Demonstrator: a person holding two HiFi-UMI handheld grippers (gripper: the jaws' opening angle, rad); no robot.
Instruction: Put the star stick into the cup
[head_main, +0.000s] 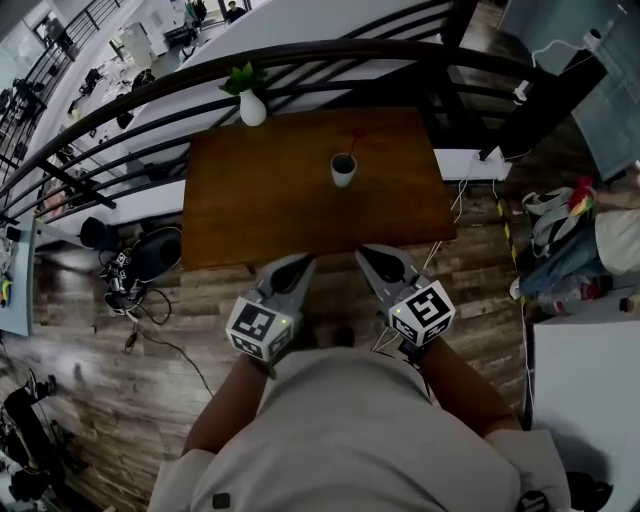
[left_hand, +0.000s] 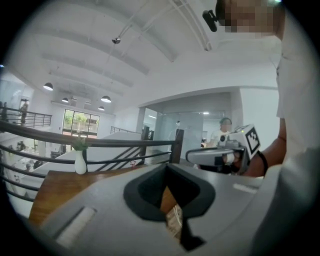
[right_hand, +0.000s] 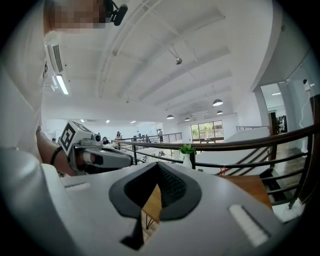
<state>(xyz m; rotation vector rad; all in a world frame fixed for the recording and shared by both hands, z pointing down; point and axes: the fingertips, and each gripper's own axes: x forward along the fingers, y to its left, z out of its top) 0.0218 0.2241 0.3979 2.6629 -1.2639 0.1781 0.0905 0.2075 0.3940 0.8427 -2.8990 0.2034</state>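
Observation:
A white cup (head_main: 343, 170) stands near the middle of the brown table (head_main: 250, 200). A thin stick with a small red star (head_main: 357, 133) rises out of the cup. The same star (left_hand: 132, 163) peeks over the jaws in the left gripper view, and the star (right_hand: 222, 171) also shows in the right gripper view; the cup is hidden in both. My left gripper (head_main: 301, 263) and right gripper (head_main: 371, 255) hover side by side at the table's near edge, close to my body. Both are shut and hold nothing. Each gripper view shows its own shut gripper (left_hand: 169, 167) (right_hand: 157, 166).
A white vase with a green plant (head_main: 251, 100) stands at the table's far left corner. A dark curved railing (head_main: 300, 60) runs behind the table. A bag and cables (head_main: 140, 265) lie on the floor to the left; a person (head_main: 600, 240) is at the right.

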